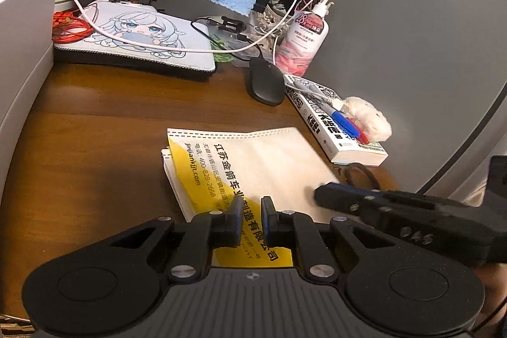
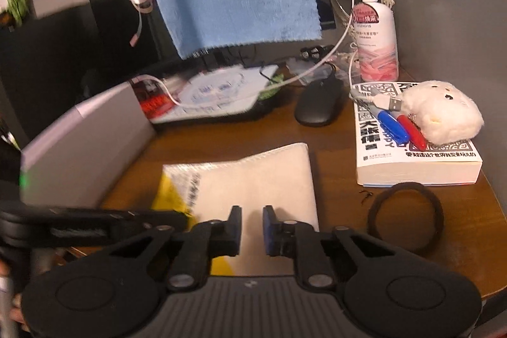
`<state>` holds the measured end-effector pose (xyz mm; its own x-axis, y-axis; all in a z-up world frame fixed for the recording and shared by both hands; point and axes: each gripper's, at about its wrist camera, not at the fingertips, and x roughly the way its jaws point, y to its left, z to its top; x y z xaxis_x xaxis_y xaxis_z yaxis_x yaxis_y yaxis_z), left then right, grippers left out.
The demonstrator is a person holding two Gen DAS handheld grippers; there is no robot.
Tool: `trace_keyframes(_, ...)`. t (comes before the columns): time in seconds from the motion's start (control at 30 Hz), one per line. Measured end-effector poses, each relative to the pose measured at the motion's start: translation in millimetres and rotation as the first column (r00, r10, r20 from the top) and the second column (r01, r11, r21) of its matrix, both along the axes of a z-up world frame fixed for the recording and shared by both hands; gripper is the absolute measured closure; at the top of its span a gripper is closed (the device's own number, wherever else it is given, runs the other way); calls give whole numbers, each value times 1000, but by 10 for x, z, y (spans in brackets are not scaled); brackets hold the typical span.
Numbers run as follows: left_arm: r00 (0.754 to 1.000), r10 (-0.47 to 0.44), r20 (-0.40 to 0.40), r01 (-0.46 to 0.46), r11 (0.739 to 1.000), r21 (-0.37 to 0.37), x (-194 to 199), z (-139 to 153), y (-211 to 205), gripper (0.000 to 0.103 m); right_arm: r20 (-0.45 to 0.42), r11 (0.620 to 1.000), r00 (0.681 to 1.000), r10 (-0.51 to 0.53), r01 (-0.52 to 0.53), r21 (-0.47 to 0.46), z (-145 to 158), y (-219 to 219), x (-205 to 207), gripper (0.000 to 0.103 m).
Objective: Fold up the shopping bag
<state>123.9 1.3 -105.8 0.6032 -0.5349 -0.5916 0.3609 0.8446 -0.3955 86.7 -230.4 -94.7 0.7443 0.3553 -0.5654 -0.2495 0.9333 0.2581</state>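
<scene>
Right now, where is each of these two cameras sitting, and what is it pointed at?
Left wrist view: sits on the left gripper, looking down its fingers at the folded shopping bag; the right gripper reaches in from the right.
Right wrist view: sits on the right gripper, over the same bag's white side; the left gripper enters from the left.
Both show the bag, book and mouse.

A: shopping bag (image 1: 253, 167) status?
B: folded flat into a rectangle on the wooden surface (image 1: 111, 132). Cream non-woven fabric, yellow panel with black print facing up.
A: edges?
B: stitched hem at far edge, layers slightly offset on left.
</scene>
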Motion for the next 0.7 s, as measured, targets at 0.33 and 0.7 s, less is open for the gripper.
trace_keyframes(0.33, 999, 0, 47, -3, 999, 53, -137, 150, 11, 91, 11, 991, 1000, 21, -19, -131, -117, 143, -26, 94)
trace_keyframes(0.7, 1000, 10, -26, -10, 999, 35, -28, -62, 94, 96, 22, 993, 1000, 9, -11, 120, -116, -173, -72, 83)
